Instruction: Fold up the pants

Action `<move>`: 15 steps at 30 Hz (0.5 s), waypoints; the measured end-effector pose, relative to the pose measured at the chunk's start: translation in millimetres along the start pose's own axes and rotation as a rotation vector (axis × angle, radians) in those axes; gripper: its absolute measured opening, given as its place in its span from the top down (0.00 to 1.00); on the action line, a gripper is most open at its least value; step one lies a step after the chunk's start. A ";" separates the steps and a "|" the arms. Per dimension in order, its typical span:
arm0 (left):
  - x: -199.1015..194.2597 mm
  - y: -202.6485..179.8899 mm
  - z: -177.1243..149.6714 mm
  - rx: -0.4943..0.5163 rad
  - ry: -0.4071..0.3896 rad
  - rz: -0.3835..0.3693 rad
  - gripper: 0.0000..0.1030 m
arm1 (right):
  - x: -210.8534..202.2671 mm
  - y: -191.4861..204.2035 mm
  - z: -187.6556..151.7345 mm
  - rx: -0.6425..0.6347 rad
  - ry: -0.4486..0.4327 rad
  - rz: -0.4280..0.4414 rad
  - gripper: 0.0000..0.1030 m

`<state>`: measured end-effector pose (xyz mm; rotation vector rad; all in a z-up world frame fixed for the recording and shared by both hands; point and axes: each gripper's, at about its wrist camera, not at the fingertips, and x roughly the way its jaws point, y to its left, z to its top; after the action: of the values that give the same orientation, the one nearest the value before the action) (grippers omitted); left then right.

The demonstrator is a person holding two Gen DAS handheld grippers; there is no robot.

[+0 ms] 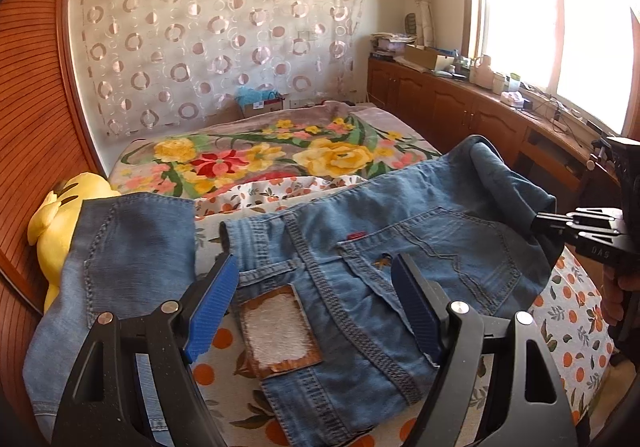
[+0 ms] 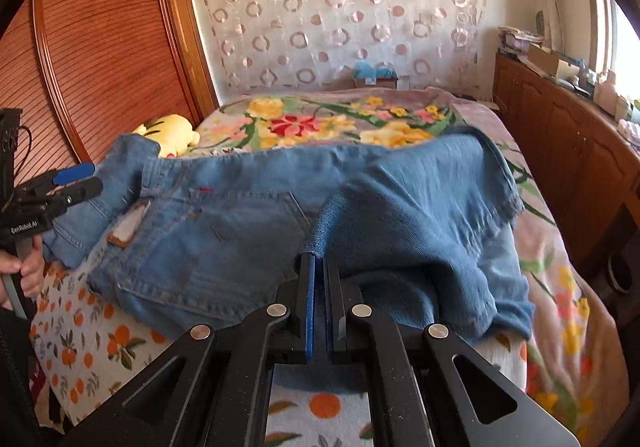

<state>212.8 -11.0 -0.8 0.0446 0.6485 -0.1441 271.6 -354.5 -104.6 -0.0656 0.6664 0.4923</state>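
Blue jeans [image 1: 360, 247] lie back side up across the bed, showing the waistband, a leather patch [image 1: 280, 331] and the back pockets. My left gripper [image 1: 314, 263] hovers open over the waistband, its blue pads wide apart with nothing between them. It appears at the left edge of the right wrist view as the left gripper [image 2: 94, 178], held by a hand. My right gripper [image 2: 318, 259] is shut on a jeans leg [image 2: 420, 207], which is folded back over the seat. In the left wrist view the right gripper [image 1: 538, 221] meets that fold at the jeans' right side.
A yellow plush toy [image 1: 60, 223] lies at the left beside a wooden slatted panel [image 1: 32, 87]. The floral blanket [image 1: 260, 155] covers the far bed, and an orange-print sheet [image 1: 572, 311] the near part. Wooden cabinets [image 1: 460, 103] with clutter run along the right under a window.
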 end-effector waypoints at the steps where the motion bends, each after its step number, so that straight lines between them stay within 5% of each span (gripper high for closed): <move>1: 0.8 -4.3 -0.8 0.006 0.003 -0.006 0.23 | -0.6 -1.0 -1.3 0.006 0.010 -0.004 0.97; 15: 16.8 -40.8 -4.3 0.058 0.045 -0.058 0.23 | -45.4 -31.8 -13.2 0.081 0.033 -0.092 0.81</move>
<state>217.4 -53.1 -14.3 0.0848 0.6910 -0.2187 247.9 -404.3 -90.5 -0.0280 0.7116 0.3765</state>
